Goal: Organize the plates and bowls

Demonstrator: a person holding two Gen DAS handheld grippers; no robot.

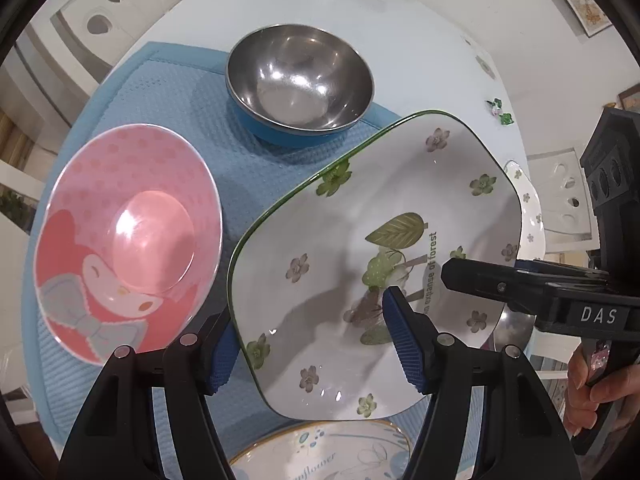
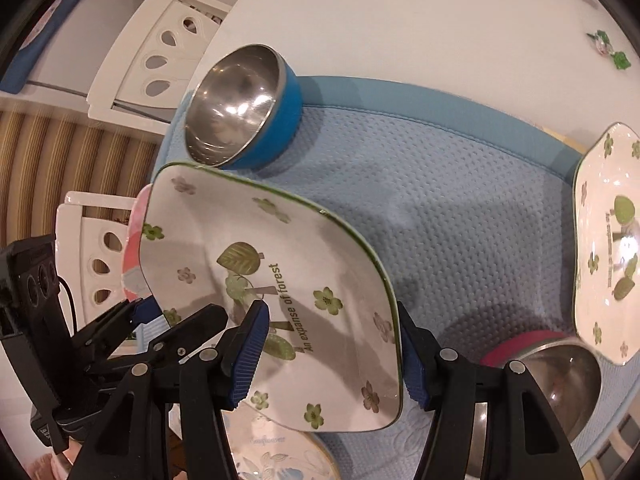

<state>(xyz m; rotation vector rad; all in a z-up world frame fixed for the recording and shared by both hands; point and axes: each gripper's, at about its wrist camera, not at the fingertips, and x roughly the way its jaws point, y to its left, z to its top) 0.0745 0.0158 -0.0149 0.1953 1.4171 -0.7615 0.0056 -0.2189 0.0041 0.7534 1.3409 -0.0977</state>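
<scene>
A white counter [image 1: 420,40] carries a blue mat [image 2: 440,200]. Above the mat, tilted and clear of it, hangs a squarish green-rimmed plate [image 1: 380,264] with flowers and the words "An expanse of forest". Both claws grasp it: the left claw [image 1: 316,344] has one pad under its rim and one on its face, and the right claw [image 2: 336,356] clamps the opposite edge. That claw's body reads "DAS".

On the mat stand a steel bowl [image 1: 300,80] with a blue shell, a pink cartoon bowl [image 1: 128,240], a second forest plate [image 2: 608,248] and a pink-shelled steel bowl [image 2: 560,376]. Below the held plate lies a "Sunflower" plate [image 1: 320,456].
</scene>
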